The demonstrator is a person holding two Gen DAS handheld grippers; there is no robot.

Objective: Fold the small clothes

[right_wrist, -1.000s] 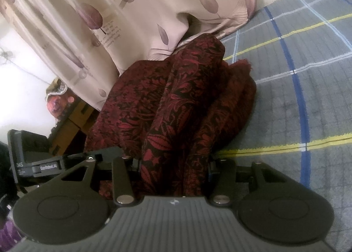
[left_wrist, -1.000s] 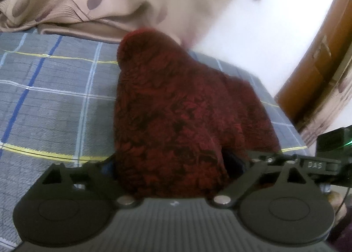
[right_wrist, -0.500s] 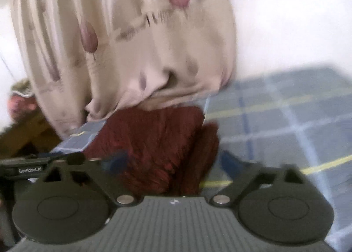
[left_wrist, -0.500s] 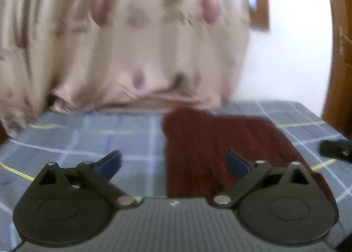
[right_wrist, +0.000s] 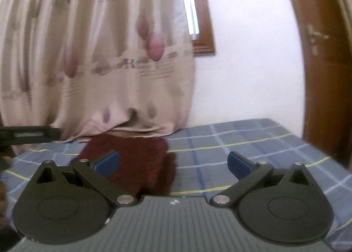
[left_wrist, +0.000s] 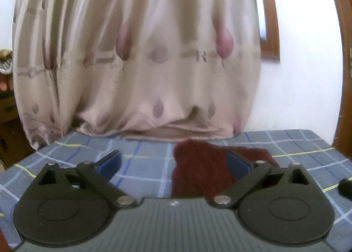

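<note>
A dark red patterned garment (left_wrist: pixel 200 170) lies folded flat on the blue-grey plaid bed sheet (left_wrist: pixel 143 161). In the left wrist view it sits ahead and right of centre, partly behind the right finger. My left gripper (left_wrist: pixel 173 161) is open and empty, raised above the bed. In the right wrist view the garment (right_wrist: pixel 136 159) lies ahead and left of centre. My right gripper (right_wrist: pixel 173 161) is open and empty, raised above the bed. The left gripper's side (right_wrist: pixel 28 135) shows at the left edge of the right wrist view.
A beige curtain with leaf print (left_wrist: pixel 136 54) hangs behind the bed and rests on its far edge. A white wall (right_wrist: pixel 248 54) and a brown wooden door frame (right_wrist: pixel 319 54) stand to the right. The bed's right edge lies near the door.
Both grippers have opened and let go of the garment, then lifted and pulled back. The garment now lies flat on the bed.
</note>
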